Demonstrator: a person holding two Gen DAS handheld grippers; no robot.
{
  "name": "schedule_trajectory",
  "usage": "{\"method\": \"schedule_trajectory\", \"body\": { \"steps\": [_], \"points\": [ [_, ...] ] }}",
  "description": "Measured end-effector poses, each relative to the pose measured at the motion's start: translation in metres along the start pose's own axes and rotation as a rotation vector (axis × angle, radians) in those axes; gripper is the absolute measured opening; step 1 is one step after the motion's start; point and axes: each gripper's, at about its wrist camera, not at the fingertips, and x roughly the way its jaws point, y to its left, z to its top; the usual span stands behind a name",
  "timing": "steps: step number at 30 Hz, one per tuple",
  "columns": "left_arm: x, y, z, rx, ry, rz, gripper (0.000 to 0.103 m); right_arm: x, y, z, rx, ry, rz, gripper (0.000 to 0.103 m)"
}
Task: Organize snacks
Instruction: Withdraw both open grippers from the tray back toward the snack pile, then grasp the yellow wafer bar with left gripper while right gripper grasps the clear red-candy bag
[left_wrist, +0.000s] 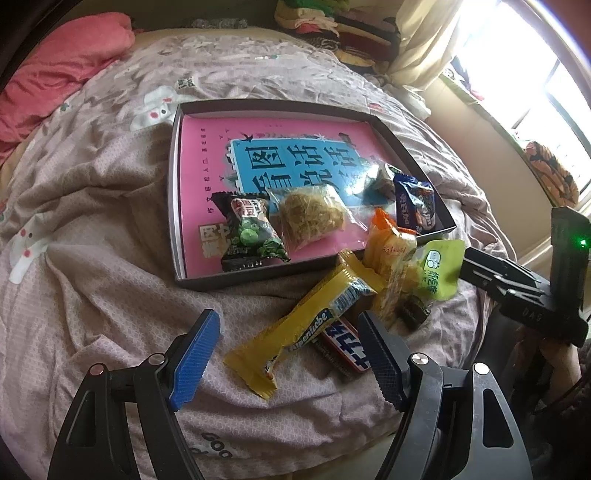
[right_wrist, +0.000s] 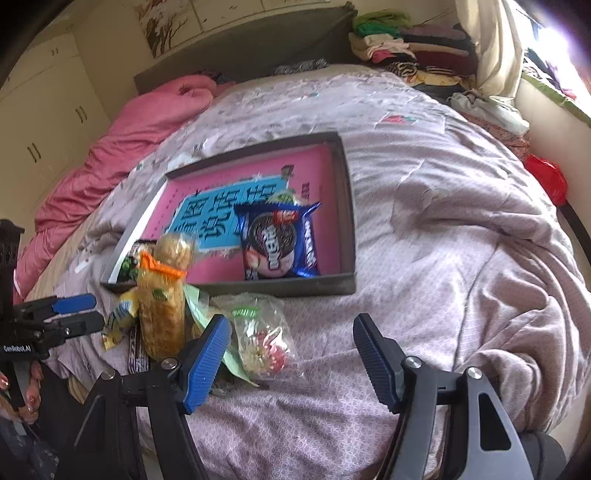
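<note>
- The left gripper (left_wrist: 290, 354), with black arms and blue ribbed pads, hovers low over the mauve patterned quilt (left_wrist: 92, 295), its fingers spread wide and holding nothing.
- Between those spread fingers lies a long yellow wrapped bar with blue lettering (left_wrist: 306, 321); its near end sits in the gap, closer to the right-hand pad, touching neither so far as can be told.
- Partly under that yellow bar lies a red-and-white wrapped chocolate bar (left_wrist: 347, 345), just beside the right-hand pad.
- Beyond them, a heap by the tray's near edge: an orange-topped pack of yellow biscuits (left_wrist: 389, 251) and a pale green sachet (left_wrist: 441, 269).
- The shallow dark cardboard tray with a pink and blue printed floor (left_wrist: 175, 177) rests on the quilt ahead; inside it are a black packet with green fruit print (left_wrist: 251, 232), a clear bag of brownish shredded snack (left_wrist: 310, 218) and a blue cookie packet (left_wrist: 415, 206).
- The right gripper (right_wrist: 291, 354) is likewise parted and empty, held low and pointing toward the tray.
- A clear bag with red and white sweets (right_wrist: 264, 339) lies on the quilt between its fingers, nearer the left-hand pad; contact cannot be judged.
- In the right wrist view the left gripper shows at the left edge, beside the snack heap.
</note>
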Motion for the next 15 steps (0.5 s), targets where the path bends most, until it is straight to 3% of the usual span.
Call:
{"method": "schedule_trajectory", "body": {
  "steps": [8, 15],
  "points": [
    [0.01, 0.004, -0.002, -0.013, 0.027, -0.004, 0.078, 0.018, 0.009, -0.006, -0.037, 0.056, 0.036, 0.069],
    [0.016, 0.005, -0.002, -0.015, 0.039, -0.005, 0.078, 0.032, 0.018, -0.007, -0.076, 0.086, 0.052, 0.056]
  ]
}}
